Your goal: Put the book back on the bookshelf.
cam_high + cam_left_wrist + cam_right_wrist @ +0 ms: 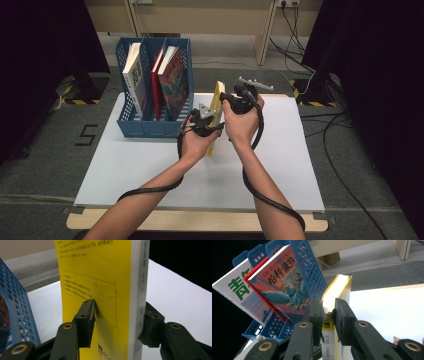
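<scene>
The left gripper (113, 322) has its fingers (85, 322) on either side of a yellow book (100, 285): in the left gripper view one pad lies flat against the yellow cover at centre frame and the other sits against the white page edge at lower right, so they appear to clamp it. The right gripper (328, 322) grips the same book (337, 290) across its spine, its fingers (343, 320) pressed on both covers at lower centre of the right gripper view. In the high view the book (217, 102) stands upright at mid-frame, between the left gripper (204, 120) and the right gripper (240, 100), its long axis close to vertical with the top leaning slightly toward the upper edge of the frame; its lower end shows below the left hand (197, 142), close to the white tabletop (300, 165), though whether it touches is hidden. The page edges face up in the right gripper view, the spine toward the camera. Just left of the book, in the upper left of the high view, stands a blue file rack (150, 127) with slotted compartments. It holds three books leaning on their edges: a white-and-green one (134, 75) at left, a thin red one (159, 80) in the middle, and an illustrated one (174, 82) at right.
</scene>
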Motion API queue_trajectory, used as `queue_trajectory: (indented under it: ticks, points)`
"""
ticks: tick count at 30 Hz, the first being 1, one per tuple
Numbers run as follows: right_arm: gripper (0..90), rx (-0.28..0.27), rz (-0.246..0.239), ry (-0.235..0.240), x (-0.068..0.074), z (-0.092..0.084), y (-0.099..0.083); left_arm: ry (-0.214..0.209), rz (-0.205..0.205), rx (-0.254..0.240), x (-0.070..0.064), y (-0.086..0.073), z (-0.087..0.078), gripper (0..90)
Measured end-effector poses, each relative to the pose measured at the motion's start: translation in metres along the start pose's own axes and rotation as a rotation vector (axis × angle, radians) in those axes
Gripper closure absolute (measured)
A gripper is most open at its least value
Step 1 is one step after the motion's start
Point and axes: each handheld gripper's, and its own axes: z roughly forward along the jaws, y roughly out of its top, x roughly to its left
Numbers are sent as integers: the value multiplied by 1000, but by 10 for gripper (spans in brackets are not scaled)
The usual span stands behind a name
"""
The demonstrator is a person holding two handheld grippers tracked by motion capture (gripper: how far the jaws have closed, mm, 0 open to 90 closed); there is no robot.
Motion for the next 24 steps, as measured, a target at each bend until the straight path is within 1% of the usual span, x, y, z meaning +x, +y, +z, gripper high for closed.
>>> queue_trajectory:
  ticks: [5, 6, 9, 10, 13, 15, 16, 17, 18, 19, 20, 21, 22, 24]
  points:
    - [770, 7, -16, 3, 6, 1, -1, 13, 1, 15, 1, 0, -4, 547]
    - [770, 12, -27, 8, 9, 2, -1, 18, 3, 1, 2, -2, -5, 562]
    - [769, 15, -28, 13, 11, 4, -1, 24, 14, 1, 4, -3, -8, 584]
    - [769, 17, -25, 15, 12, 4, -1, 26, 5, -3, 5, -3, -9, 589]
    - [768, 16, -35, 15, 14, 5, -1, 27, 0, -4, 6, -4, -10, 595]
    - [766, 19, -43, 18, 15, 7, -1, 33, -1, 7, 7, -4, -12, 611]
    - [760, 21, -41, 25, 17, 8, -1, 34, 2, 16, 8, -4, -14, 637]
    - [756, 24, -38, 32, 18, 8, -2, 38, -7, 12, 8, -4, -14, 654]
    - [743, 27, -39, 39, 18, 9, -2, 44, -13, 26, 13, -5, -18, 689]
    - [794, 34, -44, 56, 19, 10, -2, 39, -24, 27, 15, -6, -19, 746]
    - [769, 43, -55, 50, 19, 10, -1, 29, -27, 35, 18, -7, -19, 754]
    - [738, 50, -63, 59, 20, 10, -1, 17, -34, 30, 21, -9, -19, 755]
    - [724, 60, -66, 80, 19, 10, -1, 14, -27, 27, 22, -10, -20, 756]
    - [718, 55, -72, 102, 19, 9, -1, 13, -25, 14, 23, -11, -23, 757]
